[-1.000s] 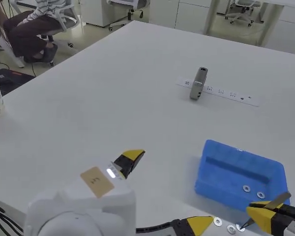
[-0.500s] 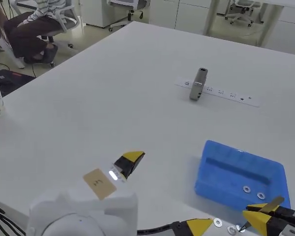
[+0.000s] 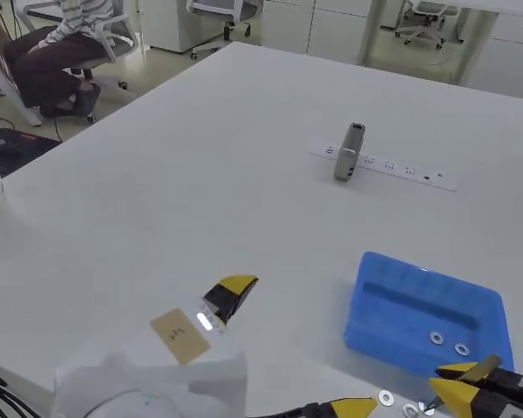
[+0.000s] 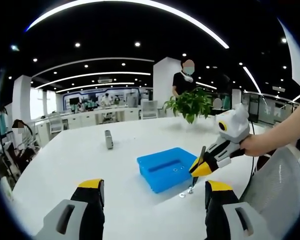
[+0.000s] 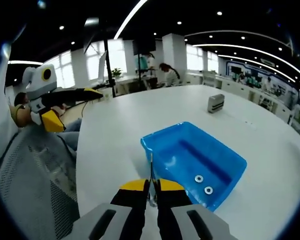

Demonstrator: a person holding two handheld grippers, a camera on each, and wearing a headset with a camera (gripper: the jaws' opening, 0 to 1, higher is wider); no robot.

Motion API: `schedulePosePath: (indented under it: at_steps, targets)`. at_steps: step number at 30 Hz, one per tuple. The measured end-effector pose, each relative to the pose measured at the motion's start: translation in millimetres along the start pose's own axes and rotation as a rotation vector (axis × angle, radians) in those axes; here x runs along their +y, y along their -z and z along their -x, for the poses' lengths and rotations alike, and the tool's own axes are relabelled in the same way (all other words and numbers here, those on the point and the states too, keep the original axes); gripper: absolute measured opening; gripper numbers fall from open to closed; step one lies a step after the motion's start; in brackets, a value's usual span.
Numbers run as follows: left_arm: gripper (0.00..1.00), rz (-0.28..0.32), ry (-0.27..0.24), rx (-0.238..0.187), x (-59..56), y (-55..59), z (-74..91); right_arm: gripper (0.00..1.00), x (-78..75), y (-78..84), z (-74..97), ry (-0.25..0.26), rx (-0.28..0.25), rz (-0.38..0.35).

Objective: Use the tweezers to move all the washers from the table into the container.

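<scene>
The white table (image 3: 200,174) stretches bare beyond the blue container (image 3: 423,300), which sits near its front edge. The left gripper (image 4: 153,185) gapes wide; the right gripper (image 5: 151,184) pinches the tweezers (image 5: 150,167). Two washers (image 3: 436,337) lie inside the container, with loose washers (image 3: 385,398) just outside its near wall.

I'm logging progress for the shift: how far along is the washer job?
Done: two washers lie in the blue container. In hand: the right gripper, jaws shut on the tweezers, has their tips down by the loose washers; whether one is pinched is unclear. Remaining: at least two of those on the table beside the container. The left gripper hangs open, idle.
</scene>
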State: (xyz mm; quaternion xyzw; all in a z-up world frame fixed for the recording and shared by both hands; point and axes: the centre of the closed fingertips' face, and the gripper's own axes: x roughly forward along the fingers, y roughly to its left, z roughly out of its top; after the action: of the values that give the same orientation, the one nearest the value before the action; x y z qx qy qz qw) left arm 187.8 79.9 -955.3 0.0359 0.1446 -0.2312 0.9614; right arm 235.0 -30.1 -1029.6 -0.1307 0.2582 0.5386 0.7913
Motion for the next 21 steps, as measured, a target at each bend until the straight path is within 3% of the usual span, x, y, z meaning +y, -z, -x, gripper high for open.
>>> schedulePosePath:
  at_steps: [4,8,14,21]
  targets:
    - [0.84,0.000,0.000,-0.001,0.0,-0.2,0.0,0.04,2.0,3.5,-2.3,-0.020,0.011,-0.016]
    - [0.84,-0.003,-0.003,0.002,0.3,0.3,0.1,0.03,3.1,2.8,-2.6,-0.016,0.012,0.031]
    - [0.84,0.001,-0.010,-0.002,1.9,0.0,0.5,0.03,2.8,3.9,-1.6,-0.016,0.018,0.033]
    - [0.84,0.002,-0.012,-0.004,2.3,-0.2,0.9,0.03,3.5,-6.4,6.3,-0.012,-0.017,0.001]
